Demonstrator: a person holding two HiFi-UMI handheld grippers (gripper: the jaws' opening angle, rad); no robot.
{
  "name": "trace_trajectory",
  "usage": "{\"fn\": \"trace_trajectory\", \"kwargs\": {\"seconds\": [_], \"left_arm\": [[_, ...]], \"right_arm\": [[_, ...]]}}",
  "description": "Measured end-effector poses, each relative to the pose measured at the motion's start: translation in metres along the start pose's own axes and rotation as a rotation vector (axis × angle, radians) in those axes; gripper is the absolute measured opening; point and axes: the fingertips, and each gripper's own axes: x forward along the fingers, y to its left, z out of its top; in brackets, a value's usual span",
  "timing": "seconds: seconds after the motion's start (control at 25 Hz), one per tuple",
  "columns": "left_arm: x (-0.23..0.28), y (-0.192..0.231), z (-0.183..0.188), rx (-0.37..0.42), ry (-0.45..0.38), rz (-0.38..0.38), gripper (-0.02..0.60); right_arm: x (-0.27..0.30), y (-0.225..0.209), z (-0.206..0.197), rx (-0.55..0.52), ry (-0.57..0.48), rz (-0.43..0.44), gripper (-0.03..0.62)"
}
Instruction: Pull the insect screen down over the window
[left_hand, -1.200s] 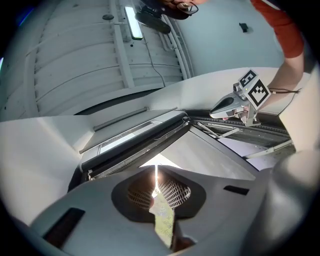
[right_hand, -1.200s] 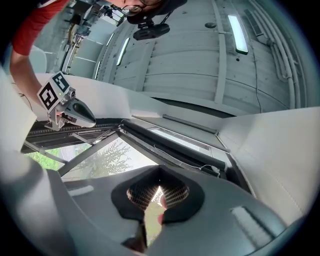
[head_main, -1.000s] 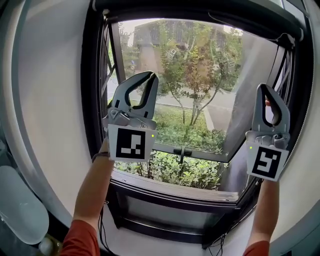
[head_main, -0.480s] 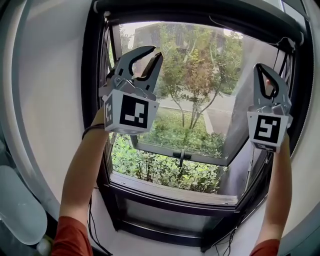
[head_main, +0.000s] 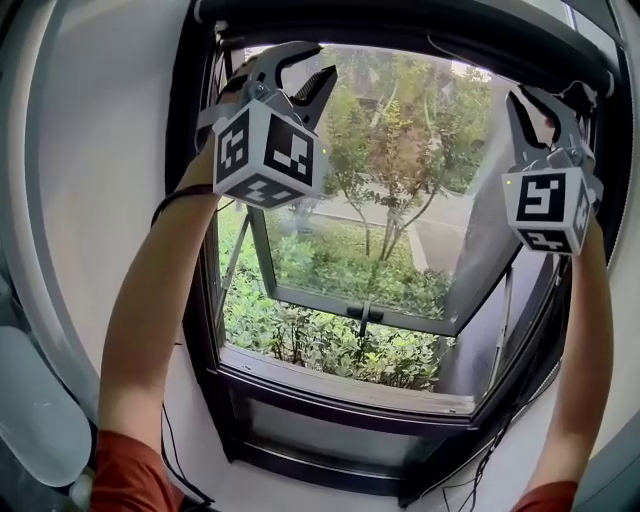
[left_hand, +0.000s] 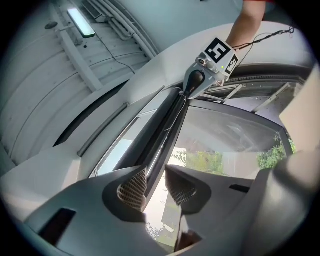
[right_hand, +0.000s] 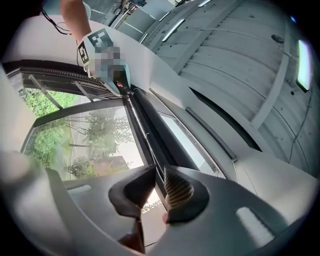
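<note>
**Approach to the screen bar: both tongs raised to the window head**

My left gripper (left_hand: 156, 189) and right gripper (right_hand: 156, 189) are up at the 2 top corners of the window (head_main: 186, 200). The jaws of both have just been opening and stand partly apart with nothing pinched (the left gap is wider). The insect screen (head_main: 400, 18) sits rolled up in its dark housing along the top, with the bar just ahead of each gap. I judge this to be the reach step. Next I need to slip both gaps over the bar, close evenly and pull down level.
</note>
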Motion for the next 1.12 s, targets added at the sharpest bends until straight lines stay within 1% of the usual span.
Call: {"fn": "trace_trajectory", "kwargs": {"seconds": [0.12,0.24,0.36,0.44,0.6,0.72,0.96,1.12], "left_arm": [[0.012,0.002,-0.010,0.058,0.059,-0.021,0.117],[0.023,0.003,-0.008,0.114,0.090,-0.048,0.130],[0.035,0.006,-0.011,0.178,0.136,-0.072,0.157],[0.042,0.011,-0.016,0.213,0.172,-0.087,0.176],[0.054,0.021,-0.019,0.227,0.213,-0.109,0.203],[0.060,0.023,-0.024,0.257,0.246,-0.129,0.219],[0.065,0.024,-0.033,0.264,0.280,-0.156,0.221],[0.071,0.022,-0.040,0.268,0.309,-0.172,0.221]], "right_arm": [[0.012,0.002,-0.004,-0.067,0.050,0.059,0.089],[0.023,0.002,-0.010,-0.132,0.112,0.113,0.118],[0.034,-0.004,-0.011,-0.155,0.145,0.128,0.147],[0.040,-0.007,-0.012,-0.168,0.159,0.135,0.153],[0.048,-0.008,-0.023,-0.199,0.212,0.187,0.200],[0.051,-0.006,-0.028,-0.218,0.244,0.227,0.229],[0.054,-0.008,-0.035,-0.233,0.274,0.243,0.232],[0.057,-0.011,-0.033,-0.235,0.279,0.236,0.232]]}}
